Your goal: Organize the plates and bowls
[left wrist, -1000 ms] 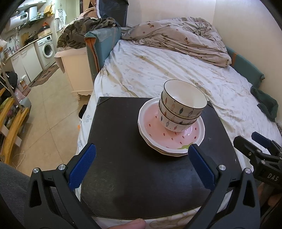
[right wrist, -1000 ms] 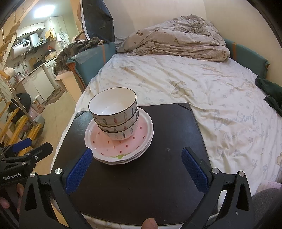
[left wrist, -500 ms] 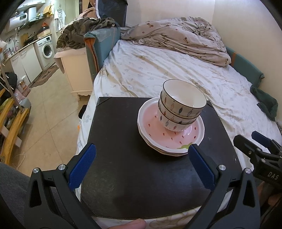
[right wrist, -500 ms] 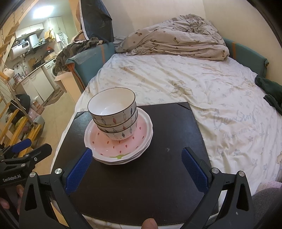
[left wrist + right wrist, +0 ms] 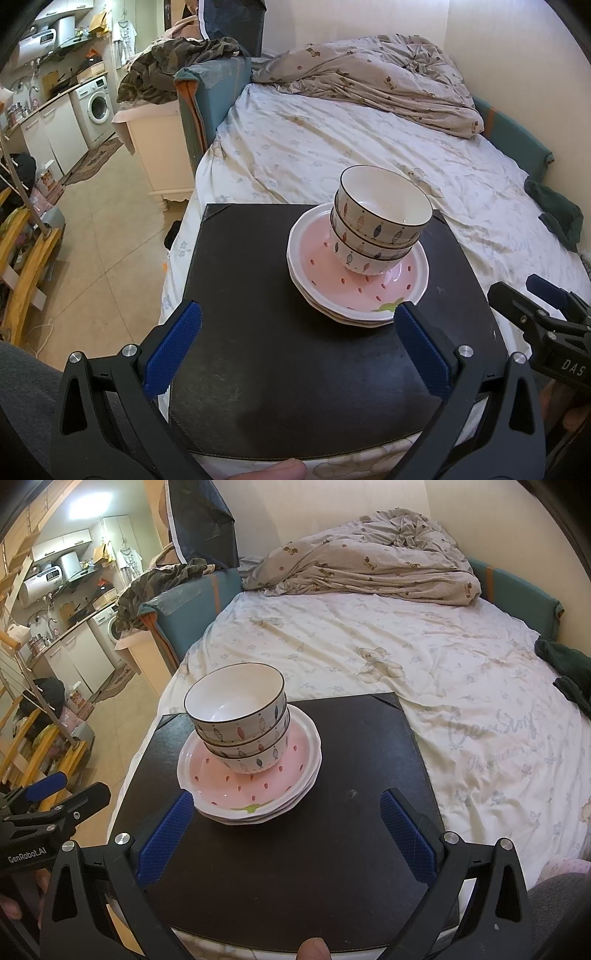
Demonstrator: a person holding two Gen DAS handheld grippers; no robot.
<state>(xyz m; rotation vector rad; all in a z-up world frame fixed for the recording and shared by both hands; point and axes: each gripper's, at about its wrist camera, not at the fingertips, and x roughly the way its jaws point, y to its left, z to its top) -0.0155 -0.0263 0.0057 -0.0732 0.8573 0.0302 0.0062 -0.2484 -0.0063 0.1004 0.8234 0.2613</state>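
Note:
A stack of white bowls with fish patterns (image 5: 380, 225) (image 5: 240, 723) sits on a stack of pink plates with white rims (image 5: 391, 291) (image 5: 258, 786). The plates rest on a black board (image 5: 258, 332) (image 5: 332, 849) lying on the bed. My left gripper (image 5: 295, 332) is open and empty, near the board's front edge, its right pad close to the plate rim. My right gripper (image 5: 288, 823) is open and empty, its left pad close to the plates' front edge. Each gripper shows at the edge of the other's view.
The bed (image 5: 332, 147) with a crumpled duvet (image 5: 388, 81) stretches behind the board. A dark green cloth (image 5: 565, 668) lies at the bed's right side. Floor, a washing machine (image 5: 96, 107) and a wooden rack (image 5: 22, 266) are to the left.
Both grippers stay open and almost still. The views have shifted only slightly toward the dishes.

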